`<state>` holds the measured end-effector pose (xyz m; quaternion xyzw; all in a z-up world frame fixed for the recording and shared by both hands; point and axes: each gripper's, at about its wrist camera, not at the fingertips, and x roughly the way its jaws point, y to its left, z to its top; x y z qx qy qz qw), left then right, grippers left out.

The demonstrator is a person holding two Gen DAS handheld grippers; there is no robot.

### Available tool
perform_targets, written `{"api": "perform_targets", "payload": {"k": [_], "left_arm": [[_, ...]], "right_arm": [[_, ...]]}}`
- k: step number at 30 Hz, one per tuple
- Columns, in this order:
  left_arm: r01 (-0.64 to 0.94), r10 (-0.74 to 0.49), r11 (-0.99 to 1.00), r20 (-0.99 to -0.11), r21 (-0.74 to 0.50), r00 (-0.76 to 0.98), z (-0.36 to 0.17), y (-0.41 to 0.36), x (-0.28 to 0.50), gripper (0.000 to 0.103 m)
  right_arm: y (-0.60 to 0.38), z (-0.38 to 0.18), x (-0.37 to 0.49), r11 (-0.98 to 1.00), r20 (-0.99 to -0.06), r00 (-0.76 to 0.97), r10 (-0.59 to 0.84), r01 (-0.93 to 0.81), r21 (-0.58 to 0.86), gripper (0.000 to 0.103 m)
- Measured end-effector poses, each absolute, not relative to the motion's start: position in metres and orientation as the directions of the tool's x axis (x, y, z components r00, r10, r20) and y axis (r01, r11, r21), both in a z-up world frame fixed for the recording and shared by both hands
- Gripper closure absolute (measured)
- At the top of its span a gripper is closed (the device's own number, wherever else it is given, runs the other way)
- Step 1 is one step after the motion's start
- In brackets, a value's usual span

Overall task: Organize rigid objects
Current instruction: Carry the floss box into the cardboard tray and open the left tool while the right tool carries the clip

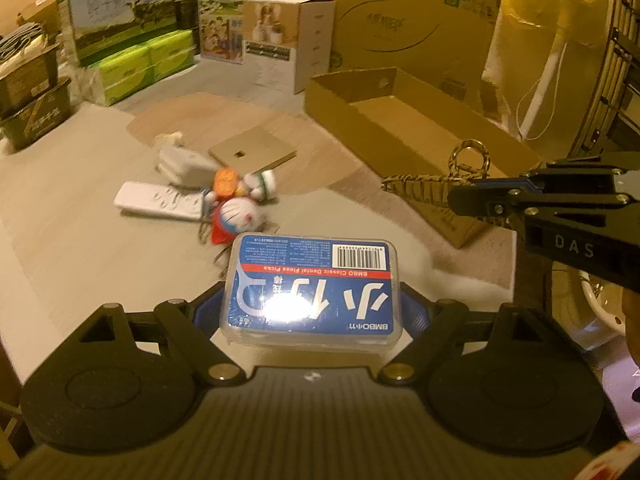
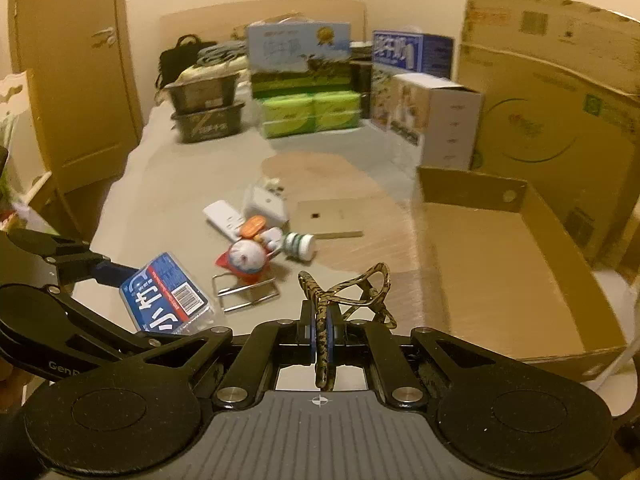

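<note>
My left gripper (image 1: 312, 308) is shut on a clear floss-pick box with a blue label (image 1: 312, 284), held flat above the grey table. From the right wrist view the same floss-pick box (image 2: 168, 292) sits in the left gripper (image 2: 120, 276) at the lower left. My right gripper (image 2: 322, 328) is shut on a leopard-patterned hair clip (image 2: 348, 292), which sticks up and forward between the blue pads. The right gripper (image 1: 480, 200) with the hair clip (image 1: 436, 184) hangs close to the near wall of an open cardboard box (image 1: 352, 80), (image 2: 472, 190).
On the table lie a white remote (image 1: 160, 200), a white plug adapter (image 1: 184, 164), a blue-and-white cat toy (image 1: 240, 214), a small white bottle (image 1: 266, 182), a cardboard sheet (image 1: 252, 150) and a wire clip (image 2: 248, 292). Cartons and green packs (image 2: 308, 114) line the back.
</note>
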<state>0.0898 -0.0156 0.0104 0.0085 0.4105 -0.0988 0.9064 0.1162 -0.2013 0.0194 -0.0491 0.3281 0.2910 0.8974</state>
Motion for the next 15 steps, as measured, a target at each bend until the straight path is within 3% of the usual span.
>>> {"api": "perform_targets", "payload": {"k": [15], "left_arm": [[0.343,-0.276,0.938,-0.706,-0.051,0.652,0.033,-0.101,0.152,0.018]], "right_arm": [[-0.29,0.037,0.153,0.915,-0.583,0.725,0.368,-0.394,0.088,0.098]]}}
